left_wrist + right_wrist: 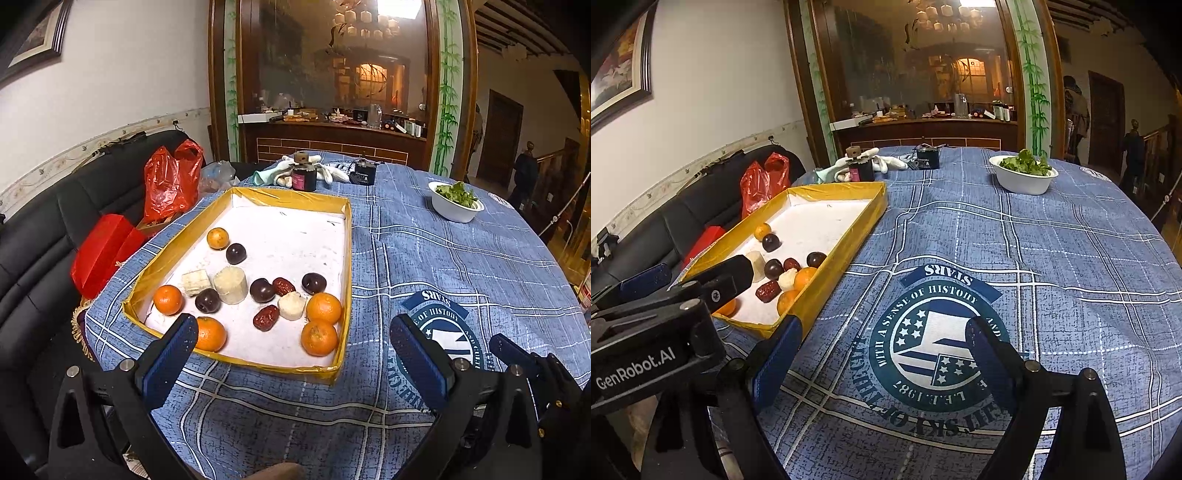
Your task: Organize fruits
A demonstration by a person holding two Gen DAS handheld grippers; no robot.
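A shallow yellow-rimmed tray (pixel 341 295) with a white floor lies on the blue plaid tablecloth. It holds several oranges (pixel 319 338), several dark plums (pixel 262 290), two red dates (pixel 266 317) and pale banana chunks (pixel 231 285), scattered toward the near end. My left gripper (pixel 293 349) is open and empty, hovering over the tray's near edge. My right gripper (pixel 884 341) is open and empty over the round printed emblem (pixel 936 341), right of the tray (pixel 849 236). The left gripper's body (pixel 665 314) shows at the left of the right wrist view.
A white bowl of green leaves (pixel 456 201) stands at the far right of the table. A dark jar (pixel 304 173), white cloth and a small black box (pixel 364 171) sit behind the tray. A black sofa with red bags (pixel 170 181) is left of the table.
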